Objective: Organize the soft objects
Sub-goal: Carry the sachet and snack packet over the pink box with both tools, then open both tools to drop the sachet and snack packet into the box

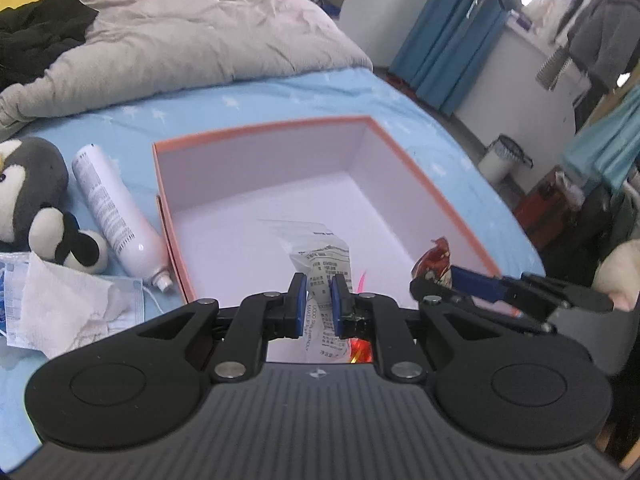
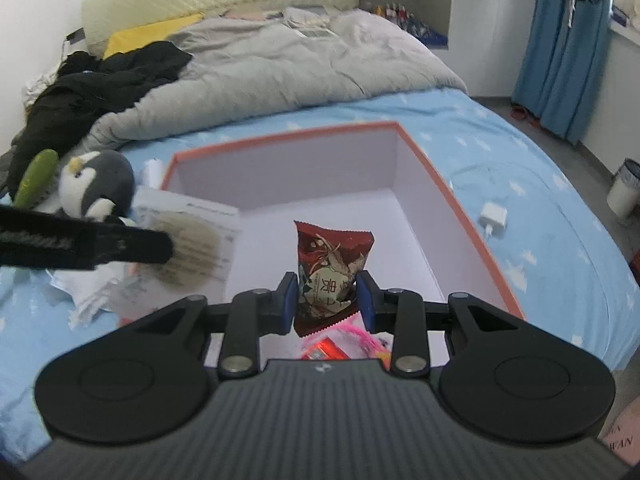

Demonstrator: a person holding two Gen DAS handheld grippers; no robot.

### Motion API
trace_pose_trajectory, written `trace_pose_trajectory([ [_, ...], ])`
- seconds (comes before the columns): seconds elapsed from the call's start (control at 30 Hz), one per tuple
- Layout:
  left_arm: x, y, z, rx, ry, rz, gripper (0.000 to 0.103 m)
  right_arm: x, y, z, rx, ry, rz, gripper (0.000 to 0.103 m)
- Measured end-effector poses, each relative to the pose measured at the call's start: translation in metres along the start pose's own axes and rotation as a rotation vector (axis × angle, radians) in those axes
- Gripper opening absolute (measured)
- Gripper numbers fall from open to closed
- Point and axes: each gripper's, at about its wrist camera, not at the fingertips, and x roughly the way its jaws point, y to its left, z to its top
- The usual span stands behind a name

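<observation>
An open orange box with a white inside lies on the blue star sheet. My left gripper is shut on a clear plastic packet with printed text, held over the box's near part. My right gripper is shut on a red snack bag, also above the box; in the left wrist view that bag shows at the right. The packet appears blurred at the left of the right wrist view. Pink and red items lie in the box under the fingers.
Left of the box lie a penguin plush, a white bottle, a face mask and tissue. A grey quilt and black clothes cover the bed's far half. A white charger lies right of the box.
</observation>
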Motion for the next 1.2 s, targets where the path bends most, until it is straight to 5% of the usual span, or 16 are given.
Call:
trace_pose_trajectory([
  [0.3,0.009,-0.008,-0.006,0.037,0.02,0.028,0.016,0.005,-0.019,-0.012,0.04,0.028,-0.005,0.037],
  [0.37,0.006,-0.011,-0.004,0.045,0.018,0.032,0.017,0.003,-0.021,-0.009,0.046,0.021,0.006,0.046],
  [0.4,0.006,-0.011,-0.003,0.046,0.021,0.034,0.024,0.002,-0.022,-0.008,0.049,0.017,0.004,0.057],
  [0.47,0.003,-0.013,-0.003,0.053,0.034,0.012,0.044,-0.003,-0.022,-0.006,0.051,-0.002,0.001,0.062],
  [1.2,-0.15,-0.018,-0.039,0.146,-0.308,0.011,0.046,-0.115,0.03,0.022,0.006,-0.324,0.123,0.062],
])
